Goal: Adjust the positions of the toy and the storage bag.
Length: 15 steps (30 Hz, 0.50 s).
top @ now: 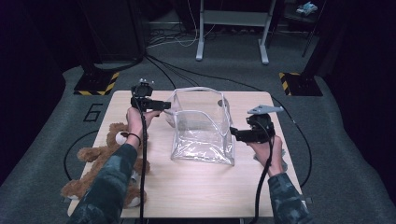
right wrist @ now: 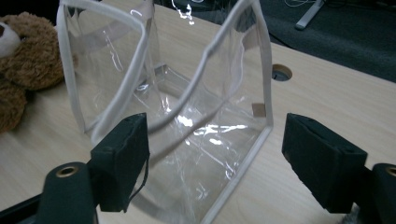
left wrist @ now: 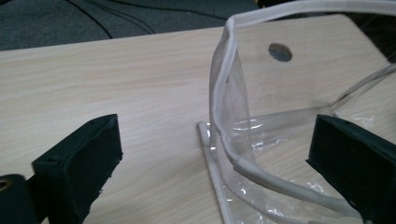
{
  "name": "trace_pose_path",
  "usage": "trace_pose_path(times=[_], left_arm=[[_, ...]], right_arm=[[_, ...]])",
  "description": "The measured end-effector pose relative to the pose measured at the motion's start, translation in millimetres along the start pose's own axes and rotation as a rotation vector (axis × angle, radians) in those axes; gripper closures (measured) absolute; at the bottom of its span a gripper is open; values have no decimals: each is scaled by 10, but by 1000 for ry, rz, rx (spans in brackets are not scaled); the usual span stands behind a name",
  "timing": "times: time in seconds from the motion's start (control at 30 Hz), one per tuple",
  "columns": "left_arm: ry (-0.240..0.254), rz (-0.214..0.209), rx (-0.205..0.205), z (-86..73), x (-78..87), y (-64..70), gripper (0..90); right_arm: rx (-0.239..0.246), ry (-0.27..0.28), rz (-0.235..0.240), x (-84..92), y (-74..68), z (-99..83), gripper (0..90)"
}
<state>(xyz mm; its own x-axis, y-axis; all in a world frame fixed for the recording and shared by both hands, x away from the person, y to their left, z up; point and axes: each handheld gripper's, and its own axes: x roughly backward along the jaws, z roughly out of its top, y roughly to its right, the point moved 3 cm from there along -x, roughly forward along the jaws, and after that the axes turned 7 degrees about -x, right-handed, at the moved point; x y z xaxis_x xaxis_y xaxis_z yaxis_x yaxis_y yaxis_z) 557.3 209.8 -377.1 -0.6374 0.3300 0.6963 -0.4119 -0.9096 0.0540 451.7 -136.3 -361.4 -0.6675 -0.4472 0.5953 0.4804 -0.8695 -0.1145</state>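
Both hand-held grippers stand with their jaws spread and nothing clamped. Your left hand-held gripper [top: 164, 106] sits at the far-left corner of the clear plastic bag [top: 201, 126], with the bag's white-piped rim [left wrist: 223, 84] between its jaws but touching neither pad. Your right hand-held gripper [top: 235, 134] sits just beside the bag's right wall, jaws pointing at it, with no contact visible.

Handling of the bag, judged from its look:
- Weight: light. It is empty, thin-walled film.
- Stiffness: soft. The walls bow and crease; the piping gives the mouth what shape it has. Expect the mouth to sag or fold once you pull on one edge alone.
- Surface: glossy and likely slippery. A pinch on bare film may slide.
- Fragility: low, though a hard pull could crease the film or strain a seam.

Where to take hold: close on the piped rim or a corner seam, one hand-held gripper per side, so the mouth stays open. Avoid the flat panels.

Position: the bag stands upright, mouth up, at the middle of the desk [top: 187, 186], slightly toward the far edge.

Surroundings: a brown teddy bear [top: 100, 161] lies at the near-left of the desk, well apart from the bag and partly under your left forearm. A round cable hole [right wrist: 281, 73] sits in the desk beyond the bag's far-right corner.
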Motion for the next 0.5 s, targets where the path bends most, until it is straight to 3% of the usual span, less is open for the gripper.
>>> trace_pose_path(times=[0.2,0.23,0.33,0.37,0.47,0.5], left_arm=[[-40,-4,-9,-55,-108,38,172],[-40,-29,15,-91,-135,35,213],[-55,-72,21,-122,-153,43,351],[-59,-97,17,-126,-147,50,445],[-75,-103,-26,-125,-159,101,602],[-84,-83,-44,-128,-167,123,640]], right_arm=[[-15,-31,-46,-279,-78,172,326],[-27,-45,-61,-340,-90,173,362],[-18,-89,-68,-467,-88,134,471],[-27,-104,-74,-495,-101,113,521],[-5,-121,-82,-568,-86,68,634],[-16,-121,-82,-579,-85,56,675]])
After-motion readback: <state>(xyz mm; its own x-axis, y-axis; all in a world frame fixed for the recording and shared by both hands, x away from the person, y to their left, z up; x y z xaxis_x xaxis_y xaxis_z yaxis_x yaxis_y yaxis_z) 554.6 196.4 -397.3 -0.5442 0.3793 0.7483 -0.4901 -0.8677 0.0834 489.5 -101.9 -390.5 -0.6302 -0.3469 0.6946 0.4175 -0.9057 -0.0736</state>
